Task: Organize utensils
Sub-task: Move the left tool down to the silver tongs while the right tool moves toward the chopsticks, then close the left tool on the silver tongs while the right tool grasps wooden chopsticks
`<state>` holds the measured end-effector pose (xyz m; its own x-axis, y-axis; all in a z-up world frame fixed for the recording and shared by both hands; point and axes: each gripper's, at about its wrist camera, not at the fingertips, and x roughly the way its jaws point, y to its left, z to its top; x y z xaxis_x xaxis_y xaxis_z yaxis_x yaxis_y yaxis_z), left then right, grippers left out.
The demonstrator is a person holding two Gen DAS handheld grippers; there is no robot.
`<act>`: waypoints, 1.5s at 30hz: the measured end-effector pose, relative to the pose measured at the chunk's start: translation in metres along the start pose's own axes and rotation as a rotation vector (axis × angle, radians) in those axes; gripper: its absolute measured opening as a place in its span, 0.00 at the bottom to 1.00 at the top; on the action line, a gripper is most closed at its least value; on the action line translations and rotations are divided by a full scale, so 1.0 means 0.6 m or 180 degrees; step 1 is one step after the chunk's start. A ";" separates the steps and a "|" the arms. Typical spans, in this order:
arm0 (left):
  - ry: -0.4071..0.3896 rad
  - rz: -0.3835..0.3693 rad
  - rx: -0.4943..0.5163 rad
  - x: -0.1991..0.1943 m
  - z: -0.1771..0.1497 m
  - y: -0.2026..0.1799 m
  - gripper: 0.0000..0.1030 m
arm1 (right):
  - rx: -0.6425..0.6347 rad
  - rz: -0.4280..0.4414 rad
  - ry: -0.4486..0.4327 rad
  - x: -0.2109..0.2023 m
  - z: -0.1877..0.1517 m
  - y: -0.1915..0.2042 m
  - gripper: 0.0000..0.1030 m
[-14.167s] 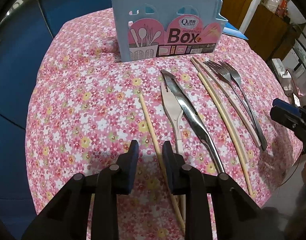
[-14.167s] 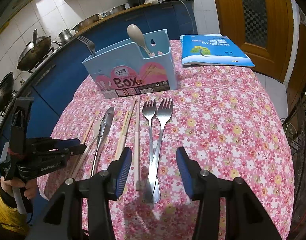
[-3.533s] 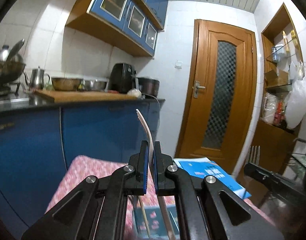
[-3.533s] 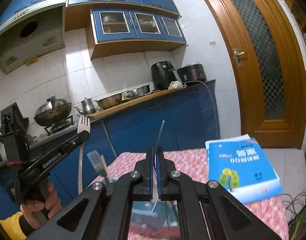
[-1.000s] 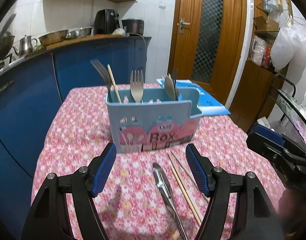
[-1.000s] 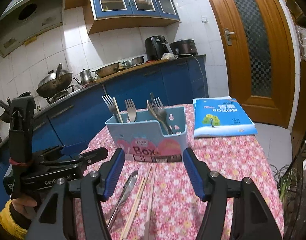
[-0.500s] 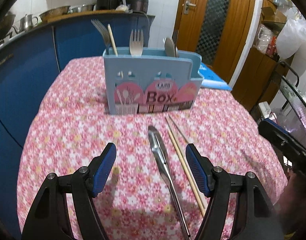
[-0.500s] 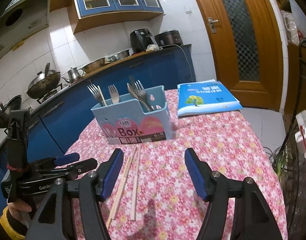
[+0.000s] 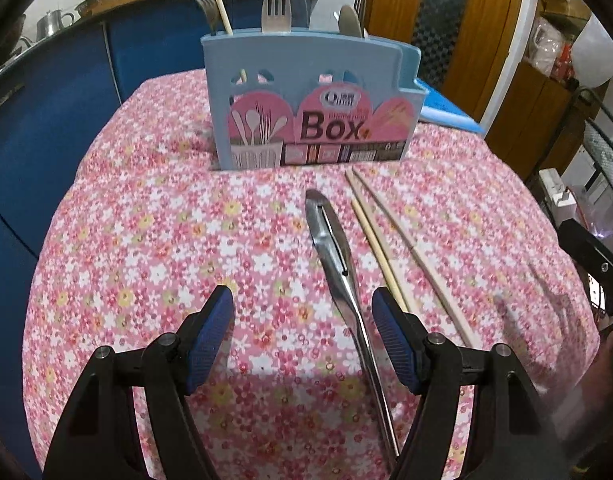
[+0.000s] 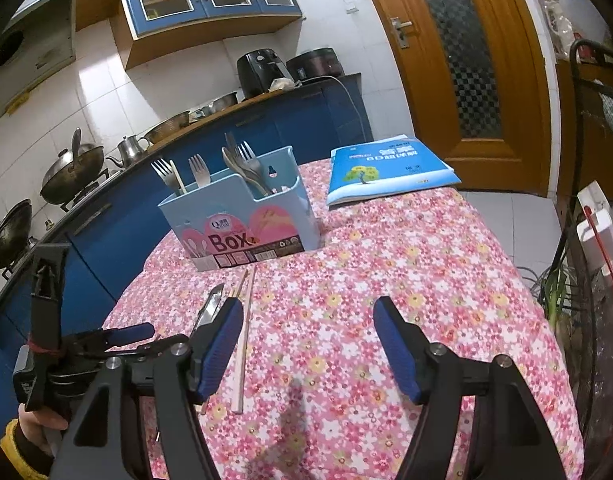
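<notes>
A light blue utensil box (image 9: 310, 100) stands at the far side of the flowered table and holds forks, a spoon and a chopstick. In front of it lie steel tongs (image 9: 338, 264) and pale chopsticks (image 9: 380, 256). My left gripper (image 9: 302, 308) hangs open over the tongs' handle, which runs through the gap close to the right finger without touching it. In the right wrist view the box (image 10: 242, 220), the chopsticks (image 10: 244, 320) and the tongs (image 10: 210, 308) lie left of my right gripper (image 10: 306, 312). Its jaws are opening with only tablecloth between them.
A blue book (image 10: 386, 172) lies at the table's far right corner. A blue kitchen counter (image 10: 266, 120) with pots runs behind the table. A hand in a yellow cuff (image 10: 34, 420) holds the left gripper (image 10: 122, 336). A wire rack (image 9: 602, 152) stands to the right.
Both grippers have sunk and tipped down toward the table. The tongs' handle now lies in the left gripper's gap. The right jaws stand slightly wider.
</notes>
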<state>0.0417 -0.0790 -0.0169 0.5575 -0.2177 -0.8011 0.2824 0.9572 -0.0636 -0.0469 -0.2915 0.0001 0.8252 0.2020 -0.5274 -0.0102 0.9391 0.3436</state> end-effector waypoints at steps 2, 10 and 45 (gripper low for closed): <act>0.0062 -0.0017 0.0001 0.006 -0.004 -0.002 0.71 | 0.0015 0.0006 0.0014 0.000 -0.003 -0.002 0.68; 0.0120 0.0059 0.0086 0.019 -0.010 -0.016 0.71 | 0.0123 0.0044 0.0052 0.003 -0.009 -0.019 0.69; 0.0032 -0.0586 -0.0182 0.005 0.001 0.033 0.11 | -0.0182 0.0127 0.0261 0.028 -0.009 0.055 0.69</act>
<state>0.0493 -0.0608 -0.0203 0.4926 -0.3886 -0.7787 0.3339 0.9107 -0.2432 -0.0367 -0.2557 -0.0016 0.7746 0.2593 -0.5769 -0.0763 0.9437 0.3218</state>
